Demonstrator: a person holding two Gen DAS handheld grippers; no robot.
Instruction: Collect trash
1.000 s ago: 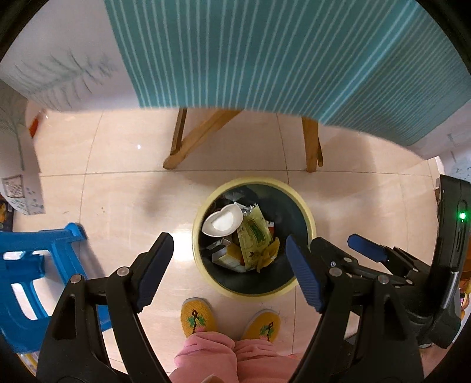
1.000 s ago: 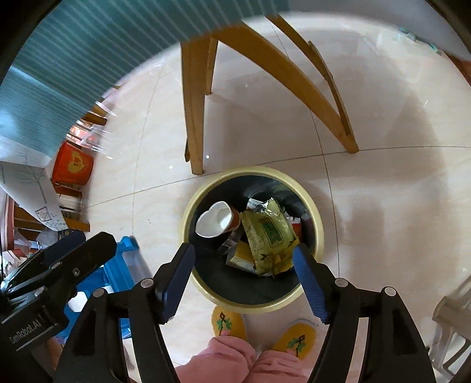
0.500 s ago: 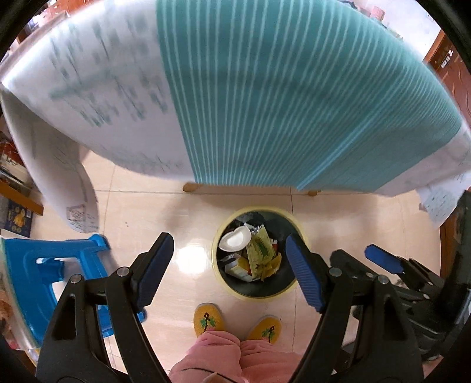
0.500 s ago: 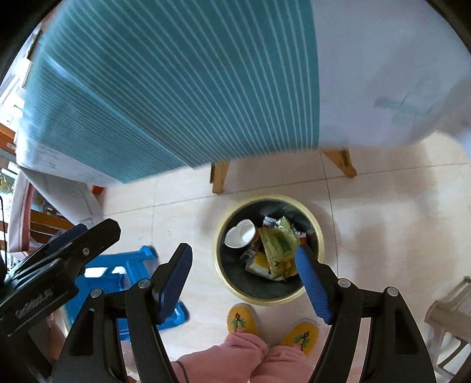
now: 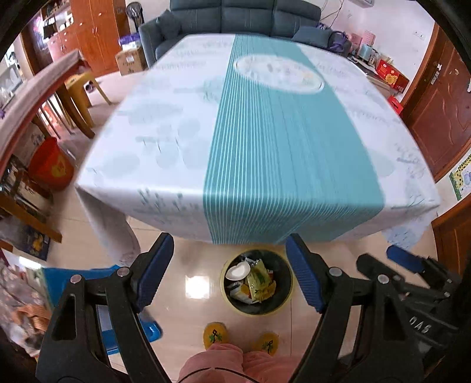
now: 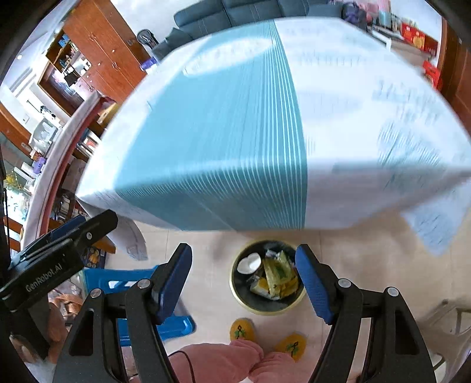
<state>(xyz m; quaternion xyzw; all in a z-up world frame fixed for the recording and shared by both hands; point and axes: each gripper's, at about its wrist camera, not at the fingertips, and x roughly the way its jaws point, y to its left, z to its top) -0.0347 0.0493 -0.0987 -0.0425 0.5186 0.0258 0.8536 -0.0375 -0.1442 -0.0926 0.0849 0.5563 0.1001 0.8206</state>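
A round bin with a yellow rim (image 5: 290,290) (image 6: 244,305) stands on the tiled floor below the table's near edge. It holds a yellow-green wrapper (image 5: 259,280) (image 6: 278,275), a white cup (image 5: 238,271) (image 6: 249,262) and other scraps. My left gripper (image 5: 229,278) is open and empty, high above the bin. My right gripper (image 6: 244,281) is open and empty too, beside the left one; it shows at the right of the left wrist view (image 5: 406,265). The table (image 5: 259,132) (image 6: 265,132) has a white cloth with a teal striped band; no trash shows on it.
A blue plastic stool (image 5: 59,280) (image 6: 129,282) stands left of the bin. The person's yellow slippers (image 5: 216,333) (image 6: 241,330) are just before it. A red bucket (image 5: 50,168), wooden cabinets (image 5: 97,32), a dark sofa (image 5: 244,14) and a wooden door (image 5: 435,103) surround the table.
Both grippers have risen from just above the bin to above table height. The tabletop has come into view and the bin looks much smaller. Both stay open.
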